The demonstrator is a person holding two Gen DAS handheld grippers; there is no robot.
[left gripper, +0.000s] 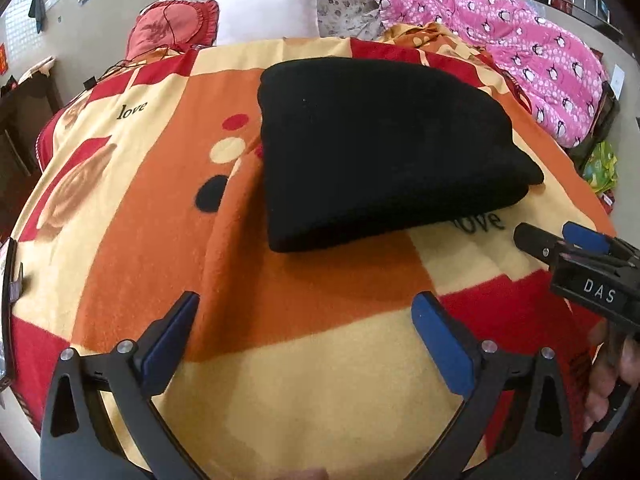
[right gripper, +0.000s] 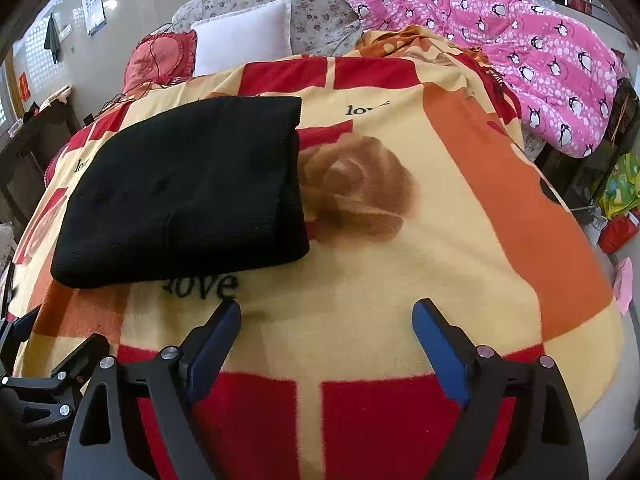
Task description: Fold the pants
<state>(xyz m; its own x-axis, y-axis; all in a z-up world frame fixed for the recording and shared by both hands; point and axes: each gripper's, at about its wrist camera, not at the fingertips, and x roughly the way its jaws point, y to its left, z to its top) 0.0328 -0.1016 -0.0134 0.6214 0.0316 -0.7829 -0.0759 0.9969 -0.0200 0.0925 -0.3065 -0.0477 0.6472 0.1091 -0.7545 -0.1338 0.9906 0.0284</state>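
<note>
The black pants (left gripper: 376, 148) lie folded into a thick flat bundle on the orange, yellow and red blanket (left gripper: 160, 208). In the right wrist view the same pants (right gripper: 188, 188) sit left of centre. My left gripper (left gripper: 306, 312) hovers open above the blanket, short of the bundle's near edge, with nothing between its blue pads. My right gripper (right gripper: 326, 320) is open too, over bare blanket to the right of the bundle's near corner. The right gripper (left gripper: 560, 240) also shows at the right edge of the left wrist view, held by a hand (left gripper: 612, 376).
A pink penguin quilt (right gripper: 520, 52) is heaped at the far right. A white pillow (right gripper: 244, 36), a red cushion (right gripper: 160, 60) and a floral pillow (right gripper: 296, 0) lie at the head of the bed. Dark furniture (right gripper: 28, 148) stands left; bags (right gripper: 620, 188) lie on the floor right.
</note>
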